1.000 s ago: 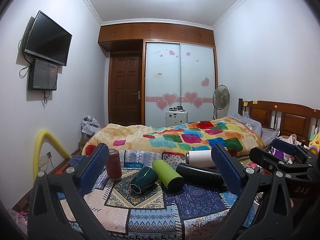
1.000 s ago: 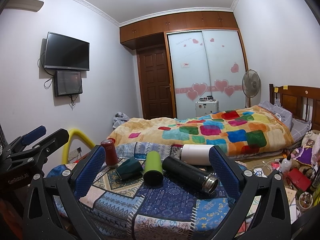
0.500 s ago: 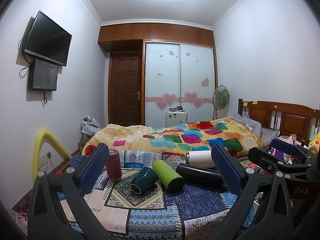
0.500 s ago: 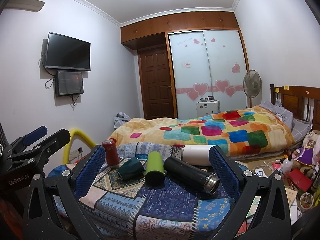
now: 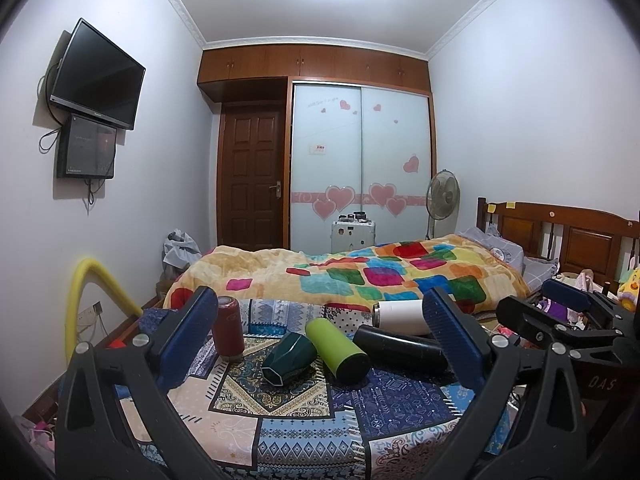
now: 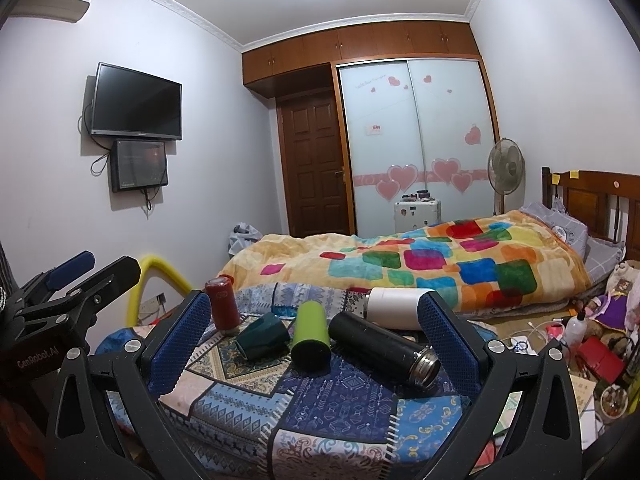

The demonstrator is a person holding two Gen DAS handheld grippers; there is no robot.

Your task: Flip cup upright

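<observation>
The near half of the patterned cloth (image 5: pixel 280 432) on the bench lies bare, so a claw can come in low from the near edge. Farther in, the way is crowded — a red can (image 5: pixel 227 328) stands upright at the far left, with a dark green cup (image 5: pixel 289 358) on its side just right of it. A lime green bottle (image 5: pixel 338 350) lies touching the cup, and a black flask (image 5: pixel 400 350) lies close on its right, leaving only narrow gaps. A white bottle (image 5: pixel 400 317) lies behind the flask at the far edge. The gap between can and cup is the widest — both claws, left (image 5: pixel 320 344) and right (image 6: pixel 312 344), stand wide apart and hold nothing.
</observation>
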